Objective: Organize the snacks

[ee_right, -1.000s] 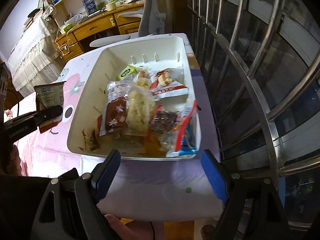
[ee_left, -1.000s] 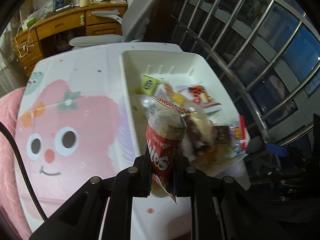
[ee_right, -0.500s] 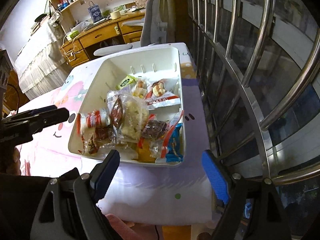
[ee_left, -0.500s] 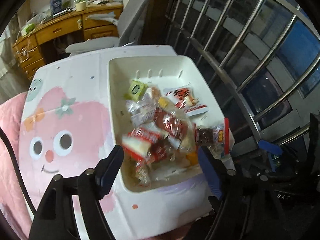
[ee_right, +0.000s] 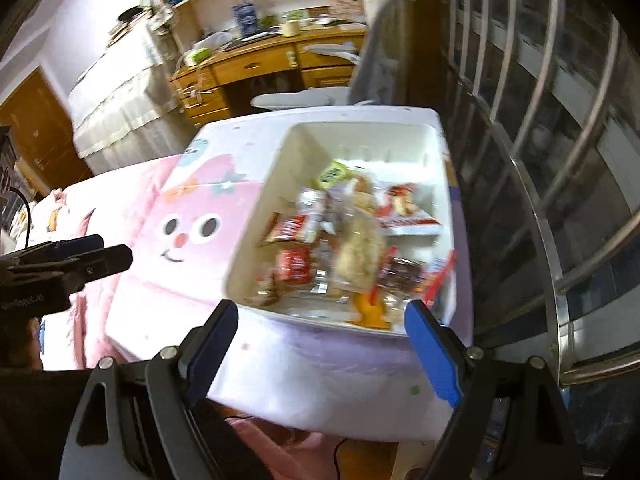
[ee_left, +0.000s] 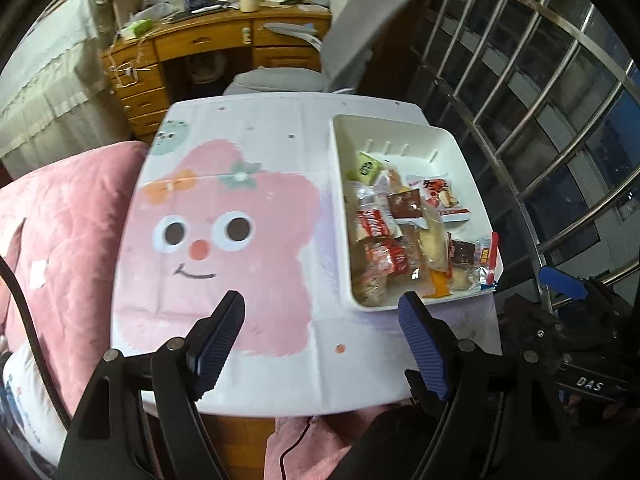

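Left wrist view: a white rectangular plastic bin (ee_left: 460, 148), long axis running away from the camera, is set on the right side of the cartoon-printed tabletop (ee_left: 224, 216). Crinkled glossy snack packets (ee_left: 384, 240) are heaped inside. The left gripper (ee_left: 320, 312) is seen opening wide, nothing between its jaws.

Right wrist view: the right gripper (ee_right: 320, 320) is held wide, empty, before the bin's near rim.

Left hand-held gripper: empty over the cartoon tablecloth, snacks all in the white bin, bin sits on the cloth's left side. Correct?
Not quite. The white bin sits on the right side of the tablecloth, as the left wrist view shows. The rest holds: the left hand-held gripper is empty, jaws opening, and the snacks lie in the bin.
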A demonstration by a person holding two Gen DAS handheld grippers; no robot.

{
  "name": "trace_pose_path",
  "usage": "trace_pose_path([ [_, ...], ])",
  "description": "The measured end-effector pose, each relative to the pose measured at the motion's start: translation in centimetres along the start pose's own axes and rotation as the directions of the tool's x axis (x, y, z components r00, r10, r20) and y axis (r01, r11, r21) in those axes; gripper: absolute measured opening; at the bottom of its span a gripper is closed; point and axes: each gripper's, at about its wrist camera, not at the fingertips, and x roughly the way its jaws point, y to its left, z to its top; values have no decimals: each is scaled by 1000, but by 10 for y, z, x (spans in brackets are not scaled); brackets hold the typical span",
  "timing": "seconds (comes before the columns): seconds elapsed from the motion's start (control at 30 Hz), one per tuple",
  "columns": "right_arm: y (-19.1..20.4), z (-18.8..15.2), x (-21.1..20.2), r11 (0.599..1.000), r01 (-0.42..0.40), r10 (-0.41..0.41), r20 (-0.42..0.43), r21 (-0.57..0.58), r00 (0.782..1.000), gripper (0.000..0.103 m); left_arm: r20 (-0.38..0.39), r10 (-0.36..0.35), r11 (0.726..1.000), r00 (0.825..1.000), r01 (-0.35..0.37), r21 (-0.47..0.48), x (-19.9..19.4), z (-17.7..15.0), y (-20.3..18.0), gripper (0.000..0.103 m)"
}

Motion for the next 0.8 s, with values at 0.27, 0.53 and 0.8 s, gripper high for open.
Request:
trace_pose_path([
  [0.27,50,0,-39,1000,-28,27,-93,-10,995,87,30,34,999,999,-33,-28,-50,-16,10,90],
  [0.53,75,-24,-69,999,47,-46,-65,23,997,90,83,84,996,993,-86,18,-69,-39,-2,100],
  [0.8,87,-36,-82,992,115,-116,15,55,993,102,110,103,995,989,-104,7,-71,-47,2,102],
])
